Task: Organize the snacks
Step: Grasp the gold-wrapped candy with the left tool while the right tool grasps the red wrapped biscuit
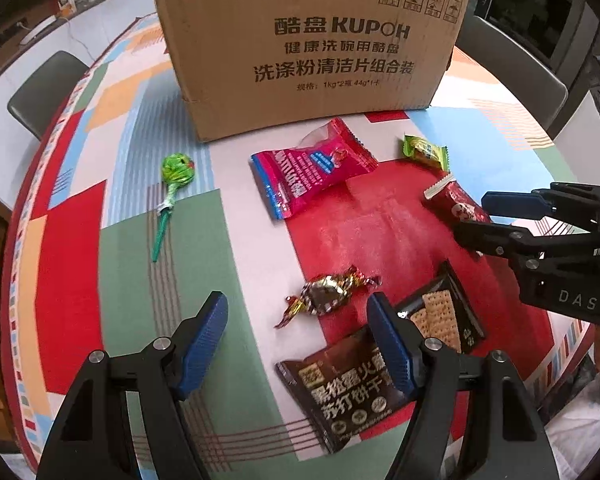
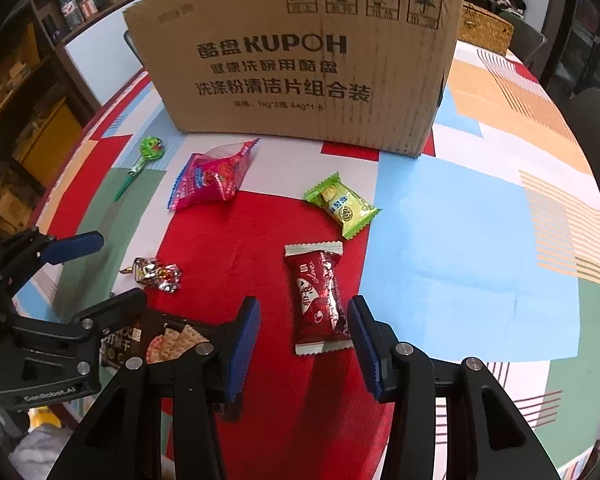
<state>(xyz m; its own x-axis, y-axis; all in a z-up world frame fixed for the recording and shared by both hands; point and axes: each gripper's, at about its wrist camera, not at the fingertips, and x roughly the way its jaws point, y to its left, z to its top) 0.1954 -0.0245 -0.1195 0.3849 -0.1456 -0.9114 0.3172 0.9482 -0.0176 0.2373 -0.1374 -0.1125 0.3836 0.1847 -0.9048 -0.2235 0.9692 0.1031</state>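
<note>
We find no snack stowed yet. Six lie loose on the bench (image 2: 480,240) before the cardboard box (image 2: 300,60), whose inside is hidden. The left gripper (image 1: 296,340) hangs open and empty near the gold candy (image 1: 328,294); the right gripper (image 2: 304,344), part-open, straddles the red packet (image 2: 320,296) ungripped.

I see a tablecloth (image 2: 460,220) patterned in red, blue, green and orange blocks, a brown printed cardboard box (image 2: 300,60), a green-wrapped lollipop (image 1: 177,170), a pink packet (image 1: 312,168) and a dark red wrapper (image 2: 320,296).
</note>
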